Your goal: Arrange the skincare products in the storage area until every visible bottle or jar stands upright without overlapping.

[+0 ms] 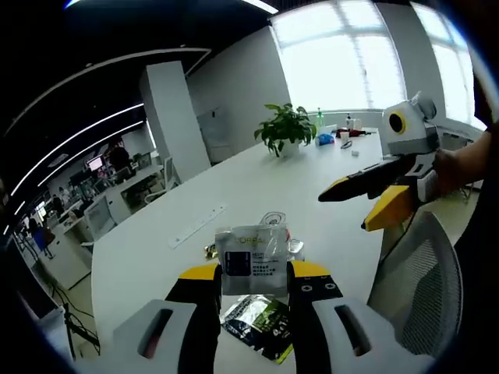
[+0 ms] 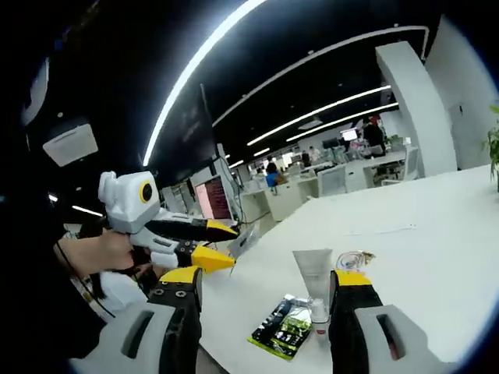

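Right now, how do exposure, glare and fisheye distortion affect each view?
Left gripper view: the bright windows are blown out, and the long white table curves with the lens; the clear sachet between the jaws stays legible. Right gripper view: the ceiling is dark, its light strips bow, and the white upended tube is sharp.

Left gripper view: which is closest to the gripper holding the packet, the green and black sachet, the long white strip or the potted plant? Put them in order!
Measured from the left gripper:
1. Green and black sachet, on the table just under its jaws.
2. Long white strip, flat on the table, up and left.
3. Potted plant, at the table's far end near the windows.
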Demonstrator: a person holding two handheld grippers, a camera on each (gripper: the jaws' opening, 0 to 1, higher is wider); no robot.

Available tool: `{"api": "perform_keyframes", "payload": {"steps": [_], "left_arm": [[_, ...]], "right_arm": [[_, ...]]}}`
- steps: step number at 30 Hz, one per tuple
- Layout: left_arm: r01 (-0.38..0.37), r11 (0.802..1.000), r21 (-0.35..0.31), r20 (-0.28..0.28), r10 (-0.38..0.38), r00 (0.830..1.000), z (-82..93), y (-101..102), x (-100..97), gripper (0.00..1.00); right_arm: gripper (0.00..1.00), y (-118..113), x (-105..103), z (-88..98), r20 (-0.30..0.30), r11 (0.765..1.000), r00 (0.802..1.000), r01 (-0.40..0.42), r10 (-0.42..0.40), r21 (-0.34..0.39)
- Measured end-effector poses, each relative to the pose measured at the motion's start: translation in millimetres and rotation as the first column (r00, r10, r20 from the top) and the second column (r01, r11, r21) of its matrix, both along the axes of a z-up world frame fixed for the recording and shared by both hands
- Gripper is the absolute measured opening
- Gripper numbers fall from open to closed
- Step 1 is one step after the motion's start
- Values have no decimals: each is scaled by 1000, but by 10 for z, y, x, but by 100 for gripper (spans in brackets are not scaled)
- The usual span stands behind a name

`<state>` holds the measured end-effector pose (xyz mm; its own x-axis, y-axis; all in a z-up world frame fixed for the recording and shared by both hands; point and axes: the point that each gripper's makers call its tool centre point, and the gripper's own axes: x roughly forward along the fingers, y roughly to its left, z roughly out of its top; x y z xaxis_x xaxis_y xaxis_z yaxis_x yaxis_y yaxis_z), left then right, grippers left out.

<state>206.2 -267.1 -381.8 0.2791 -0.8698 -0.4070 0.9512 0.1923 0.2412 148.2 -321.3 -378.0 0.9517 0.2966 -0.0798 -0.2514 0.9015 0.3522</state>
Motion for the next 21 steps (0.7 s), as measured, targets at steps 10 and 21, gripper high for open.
{"api": "perform_keyframes", "payload": {"steps": [10, 21], "left_arm": [[36, 999, -3, 48, -36, 998, 52, 34, -250, 29], [61, 996, -59, 84, -56, 995, 256, -9, -479, 29]], "right_arm": [[44, 247, 49, 174, 5, 991, 999, -54, 54, 125], [33, 342, 65, 234, 3, 981, 997, -81, 82, 178]]}}
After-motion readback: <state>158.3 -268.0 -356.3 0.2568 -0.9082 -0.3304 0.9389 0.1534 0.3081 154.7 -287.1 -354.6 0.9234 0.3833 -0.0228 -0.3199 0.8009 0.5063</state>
